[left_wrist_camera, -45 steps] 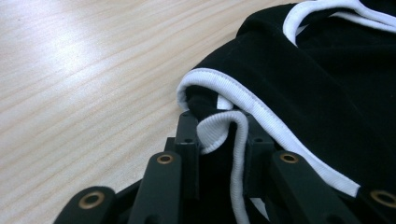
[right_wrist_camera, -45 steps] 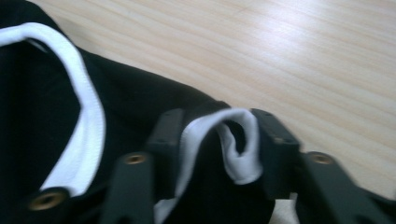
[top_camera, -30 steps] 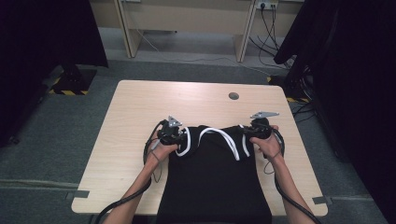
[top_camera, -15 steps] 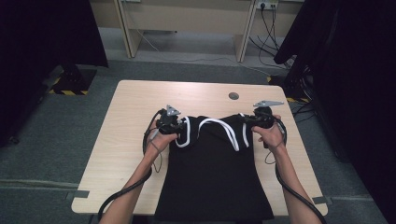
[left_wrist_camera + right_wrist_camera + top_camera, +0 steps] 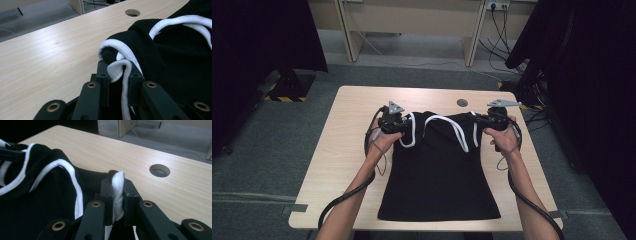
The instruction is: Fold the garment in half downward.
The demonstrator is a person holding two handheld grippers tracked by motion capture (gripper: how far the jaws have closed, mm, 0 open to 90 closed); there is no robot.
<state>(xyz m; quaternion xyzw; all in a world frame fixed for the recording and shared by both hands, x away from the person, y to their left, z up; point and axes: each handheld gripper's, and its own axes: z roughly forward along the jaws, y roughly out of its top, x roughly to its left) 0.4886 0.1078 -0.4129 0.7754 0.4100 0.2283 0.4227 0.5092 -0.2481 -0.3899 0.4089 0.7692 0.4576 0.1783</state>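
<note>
While the left claw [image 5: 116, 75] and the right claw [image 5: 117, 192] each pinch a white-trimmed strap of the black top [image 5: 439, 175], whose upper edge hangs between them, the grasp looks done, and spreading or folding it on the table [image 5: 347, 145] remains.

Black white-trimmed tank top [image 5: 439, 180], shoulders raised, hem on table.

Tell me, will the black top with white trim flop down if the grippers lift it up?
Probably. The black sleeveless fabric top with white ribbed trim already sags in loose folds between the left gripper and the right gripper. It looks thin, so likely light. Its trim bunches between the jaws, so it shouldn't slip.
</note>
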